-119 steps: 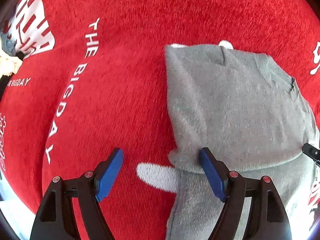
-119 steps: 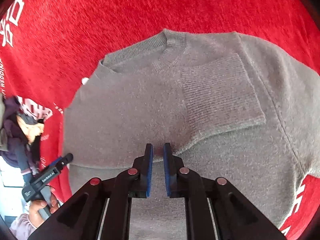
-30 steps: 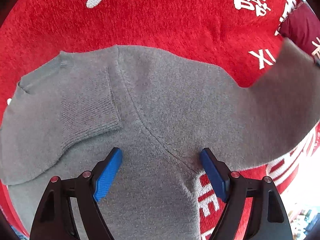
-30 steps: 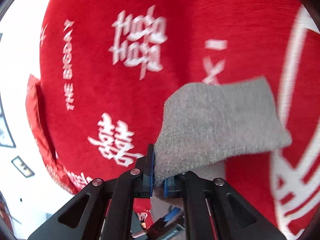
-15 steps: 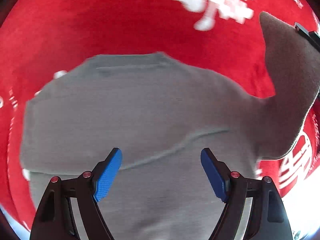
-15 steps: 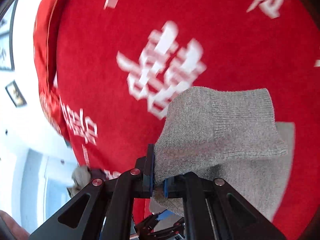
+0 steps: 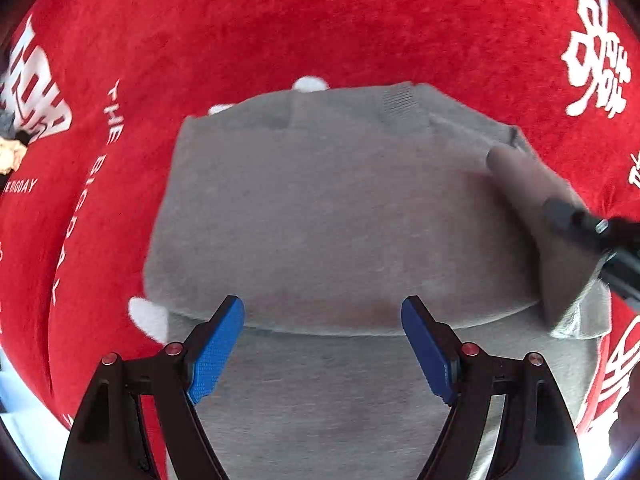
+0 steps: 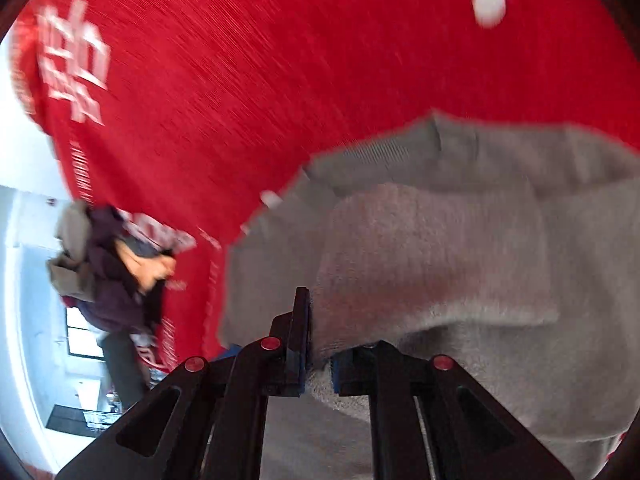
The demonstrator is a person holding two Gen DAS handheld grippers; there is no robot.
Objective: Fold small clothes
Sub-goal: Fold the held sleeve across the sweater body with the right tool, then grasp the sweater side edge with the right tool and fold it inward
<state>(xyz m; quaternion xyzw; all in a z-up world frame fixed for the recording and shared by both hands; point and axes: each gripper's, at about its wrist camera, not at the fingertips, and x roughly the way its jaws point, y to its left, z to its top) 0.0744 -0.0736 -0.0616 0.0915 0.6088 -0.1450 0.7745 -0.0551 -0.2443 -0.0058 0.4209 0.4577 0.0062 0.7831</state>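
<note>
1. Sweater (image 7: 340, 216), grey and fuzzy, lies flat on a red cloth (image 7: 280, 32) with white writing. It sits right in front of the left claw (image 7: 323, 344) and partly under it.
2. One sleeve (image 8: 432, 256) is folded across the body, and now the other one is being laid over. So I think the sleeve-folding step is nearly done.
3. The right claw (image 8: 320, 360) pinches the thick, ribbed sleeve end between its blue pads. Its jaws have just been opening a little, with the sleeve between them, so it looks ready to let go.
4. The left claw is spread wide and grasps nothing. It hangs over the sweater's lower part.
5. Next, I think the right claw must drop the sleeve flat and pull away without dragging it. Then the bottom can be folded up to the neck.
6. The knit is soft and floppy, so it may bunch. The red cloth looks velvety. A heap of other clothes (image 8: 108, 264) lies far off to the left of the right claw.
</note>
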